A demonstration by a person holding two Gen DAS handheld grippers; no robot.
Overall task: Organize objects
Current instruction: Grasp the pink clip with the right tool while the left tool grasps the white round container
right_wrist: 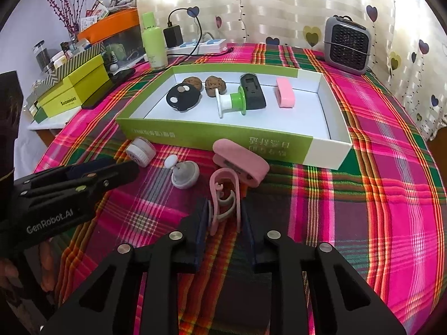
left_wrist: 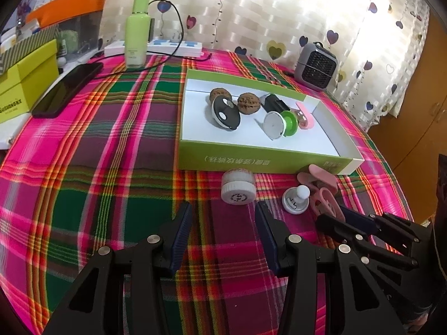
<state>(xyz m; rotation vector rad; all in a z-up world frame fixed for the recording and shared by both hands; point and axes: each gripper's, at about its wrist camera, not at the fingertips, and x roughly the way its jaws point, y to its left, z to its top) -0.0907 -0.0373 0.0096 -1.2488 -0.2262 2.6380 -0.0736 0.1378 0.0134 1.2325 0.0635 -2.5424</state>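
- On the plaid counter (right_wrist: 363, 195), in front of the green tray (right_wrist: 195, 136), your right tool (right_wrist: 225, 217) has its pads around the pink clip (right_wrist: 223, 195); whether they press it yet, I cannot tell.
- Your left tool (left_wrist: 223, 217) hangs apart, holding nothing, short of the white jar (left_wrist: 238, 188).
- Risk, as I judge it: the thin, springy clip could twist or pop free if you squeeze off-centre.
- Count: two walnuts (right_wrist: 213, 83) in the tray; four pieces outside it.
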